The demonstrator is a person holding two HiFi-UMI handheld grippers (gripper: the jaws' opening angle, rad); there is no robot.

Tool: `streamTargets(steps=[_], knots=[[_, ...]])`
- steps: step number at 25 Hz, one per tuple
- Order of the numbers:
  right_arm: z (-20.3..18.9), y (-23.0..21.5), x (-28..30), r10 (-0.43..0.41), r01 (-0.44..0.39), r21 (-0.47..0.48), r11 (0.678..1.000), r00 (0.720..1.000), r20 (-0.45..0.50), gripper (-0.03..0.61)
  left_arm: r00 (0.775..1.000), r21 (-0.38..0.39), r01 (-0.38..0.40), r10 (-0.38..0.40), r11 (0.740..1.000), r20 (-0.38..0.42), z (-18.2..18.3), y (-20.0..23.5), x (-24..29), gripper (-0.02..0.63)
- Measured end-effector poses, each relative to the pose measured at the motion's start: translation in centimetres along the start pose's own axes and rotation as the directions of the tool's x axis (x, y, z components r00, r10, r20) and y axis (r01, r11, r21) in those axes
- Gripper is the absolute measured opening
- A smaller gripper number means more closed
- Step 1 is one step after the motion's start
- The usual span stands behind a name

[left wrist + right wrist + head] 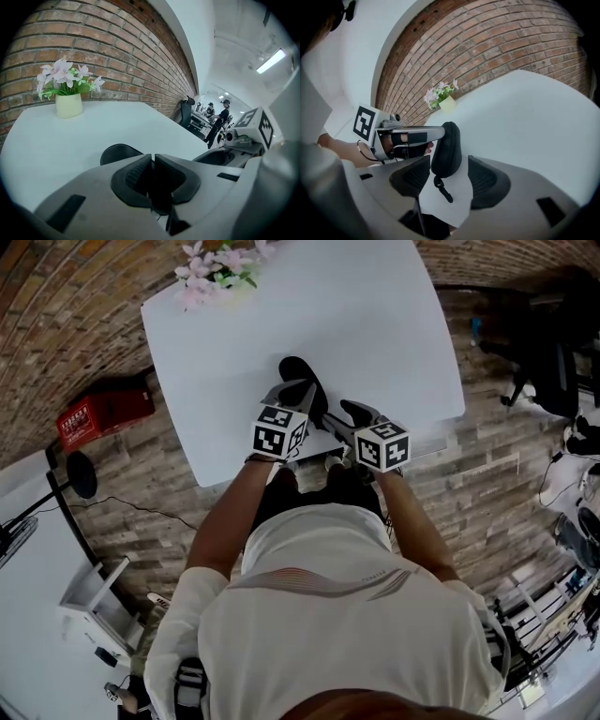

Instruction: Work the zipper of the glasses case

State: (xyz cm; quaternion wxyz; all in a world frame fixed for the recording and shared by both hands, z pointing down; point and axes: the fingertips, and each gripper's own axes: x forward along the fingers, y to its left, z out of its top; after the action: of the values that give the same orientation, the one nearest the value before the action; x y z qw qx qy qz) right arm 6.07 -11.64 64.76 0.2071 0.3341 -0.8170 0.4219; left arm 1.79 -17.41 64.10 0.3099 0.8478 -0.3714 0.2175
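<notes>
The black glasses case (302,379) is at the near edge of the white table (375,324). In the right gripper view the glasses case (446,150) stands narrow and upright, and its zipper pull (442,188) hangs from its lower end. My left gripper (296,392) is shut and grips the case from the left; its finger (422,133) reaches the case's upper side. In the left gripper view its jaws (152,159) meet, with the case (119,152) showing just beyond. My right gripper (450,180) is open, and the case's lower end and the pull lie between its pads untouched.
A pale vase of pink flowers (217,270) stands at the table's far left corner. A red box (103,413) lies on the floor to the left, a dark chair (553,362) stands to the right. People stand far off (220,119).
</notes>
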Motion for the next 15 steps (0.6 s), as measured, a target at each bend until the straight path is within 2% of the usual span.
streamTargets(steps=[2, 7, 11, 15], knots=[[-0.6, 0.0, 1.0, 0.006, -0.006, -0.005, 1.0, 1.0, -0.029, 0.319, 1.0, -0.002, 0.0, 0.0, 1.0, 0.001, -0.1, 0.1, -0.1, 0.032], [-1.1, 0.0, 2.8, 0.017, -0.019, -0.03, 0.999, 0.998, -0.061, 0.328, 1.0, -0.025, 0.003, -0.003, 1.0, 0.003, -0.2, 0.3, -0.5, 0.032], [-1.3, 0.8, 3.1, 0.064, -0.07, -0.07, 0.995, 0.994, -0.087, 0.327, 1.0, -0.038, 0.006, -0.006, 0.999, 0.005, -0.2, 0.3, -0.7, 0.032], [-1.3, 1.5, 3.6, 0.102, -0.107, -0.057, 0.993, 0.991, -0.086, 0.328, 1.0, -0.03, 0.012, -0.012, 0.999, 0.001, -0.2, 0.3, -0.7, 0.032]])
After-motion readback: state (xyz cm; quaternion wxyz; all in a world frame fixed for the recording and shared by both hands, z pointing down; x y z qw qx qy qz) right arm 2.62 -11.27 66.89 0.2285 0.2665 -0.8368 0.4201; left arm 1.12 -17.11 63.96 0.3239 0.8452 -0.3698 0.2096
